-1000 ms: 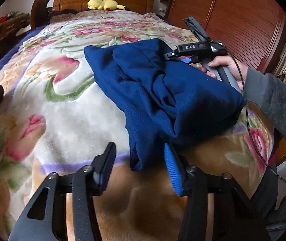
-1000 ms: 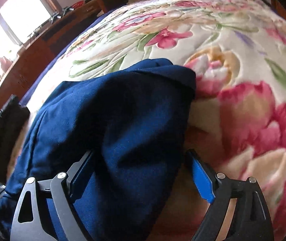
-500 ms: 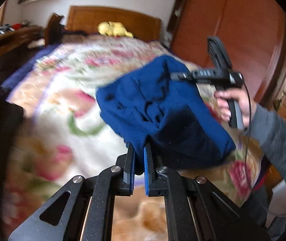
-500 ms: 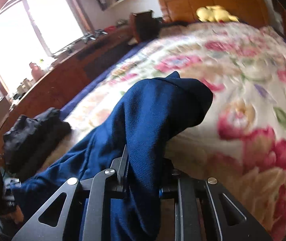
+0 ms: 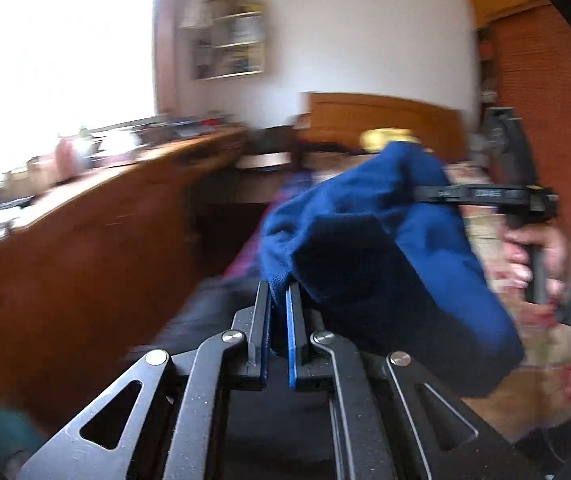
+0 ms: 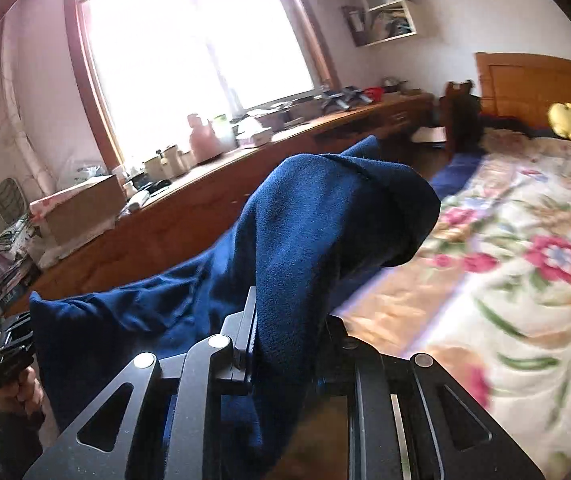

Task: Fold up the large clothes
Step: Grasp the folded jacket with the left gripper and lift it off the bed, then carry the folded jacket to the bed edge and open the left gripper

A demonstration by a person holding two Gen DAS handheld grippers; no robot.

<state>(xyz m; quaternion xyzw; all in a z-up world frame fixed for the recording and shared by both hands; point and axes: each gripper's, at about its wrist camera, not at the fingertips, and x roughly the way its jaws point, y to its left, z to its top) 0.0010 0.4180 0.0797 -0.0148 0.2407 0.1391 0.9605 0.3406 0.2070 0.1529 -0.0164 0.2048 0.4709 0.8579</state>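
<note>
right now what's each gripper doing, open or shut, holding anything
left gripper: shut on an edge of the blue garment.
right gripper: shut on a thick fold of the blue garment.

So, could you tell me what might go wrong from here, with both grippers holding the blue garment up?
1. The left gripper pinches only a thin edge of the blue garment; it could slip free.
2. The right gripper grips a thick bunch, so layers may slide out unevenly.
3. The garment hangs bunched, not spread, and may land creased on the floral blanket.
</note>
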